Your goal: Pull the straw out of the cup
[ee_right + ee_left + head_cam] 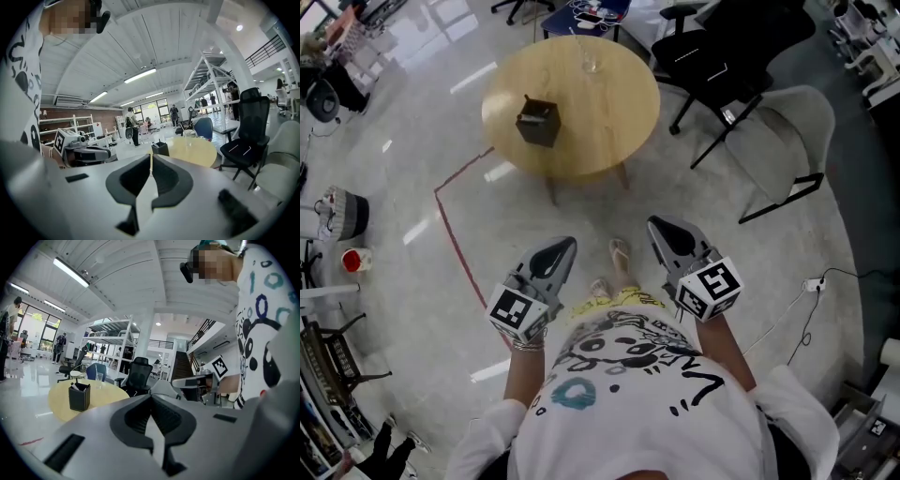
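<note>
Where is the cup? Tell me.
Head view, top centre: the cup stands at the far edge of the round table, beyond and right of the black box.

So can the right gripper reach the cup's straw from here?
Probably not yet. The right gripper is by the person's body; the cup stands at the far edge of the round table, across the floor.

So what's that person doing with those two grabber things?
A person stands back from a round wooden table, holding a gripper in each hand. The left gripper and right gripper are both shut and empty, close to the body. A clear cup sits at the table's far side, and a black box nearer. Neither gripper is near the cup yet.
</note>
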Available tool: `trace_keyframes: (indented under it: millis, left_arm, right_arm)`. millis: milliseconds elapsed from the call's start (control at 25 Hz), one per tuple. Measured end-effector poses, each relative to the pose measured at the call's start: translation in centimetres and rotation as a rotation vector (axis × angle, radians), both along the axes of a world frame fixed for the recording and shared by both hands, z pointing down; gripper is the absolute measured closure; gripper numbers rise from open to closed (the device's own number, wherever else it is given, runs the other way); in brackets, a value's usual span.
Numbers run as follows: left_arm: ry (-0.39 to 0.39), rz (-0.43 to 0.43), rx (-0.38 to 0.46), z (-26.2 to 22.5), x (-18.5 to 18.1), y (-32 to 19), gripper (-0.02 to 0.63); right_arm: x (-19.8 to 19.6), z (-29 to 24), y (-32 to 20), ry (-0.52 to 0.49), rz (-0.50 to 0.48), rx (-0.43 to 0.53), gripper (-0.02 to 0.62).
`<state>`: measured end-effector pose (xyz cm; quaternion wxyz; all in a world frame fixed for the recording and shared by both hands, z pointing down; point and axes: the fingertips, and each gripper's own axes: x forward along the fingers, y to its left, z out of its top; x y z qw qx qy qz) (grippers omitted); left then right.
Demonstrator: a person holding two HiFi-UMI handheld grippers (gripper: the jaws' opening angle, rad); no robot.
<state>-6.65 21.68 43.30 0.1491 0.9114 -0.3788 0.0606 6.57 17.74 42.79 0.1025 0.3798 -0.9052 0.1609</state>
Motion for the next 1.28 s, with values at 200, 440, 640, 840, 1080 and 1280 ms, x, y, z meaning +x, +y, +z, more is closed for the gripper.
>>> trace_keyframes:
  millis: [200, 440, 640, 840, 1080, 1280]
  left_arm:
    - [-0.018, -0.035, 0.016, -0.7, 0.0, -3.7, 0.591]
    - [-0.019, -0.064, 0.017, -1.3, 0.7, -7.7, 0.591]
    - [-0.030, -0.093, 0.015, -1.1, 1.0, -10.5, 0.591]
    - [-0.036, -0.116, 0.017, -1.2, 2.0, -12.9, 0.591]
    - [-0.049, -0.131, 0.005, -0.4, 3.0, -14.5, 0.591]
    - [-0.046, -0.137, 0.009, 0.2, 3.6, -15.7, 0.591]
  right_arm:
    - [-0.2, -0.5, -4.1, -0.019, -0.026, 0.005, 0.566]
    - [0.2, -0.9, -8.8, -0.017, -0.059, 0.006, 0.566]
    - [0.6, -0.7, -11.6, -0.025, -0.086, 0.002, 0.566]
    - [2.0, -0.6, -14.1, -0.028, -0.099, -0.005, 0.566]
    - [3.3, 0.1, -16.1, -0.030, -0.106, -0.015, 0.566]
    - [4.1, 0.8, -17.0, -0.028, -0.118, -0.028, 0.566]
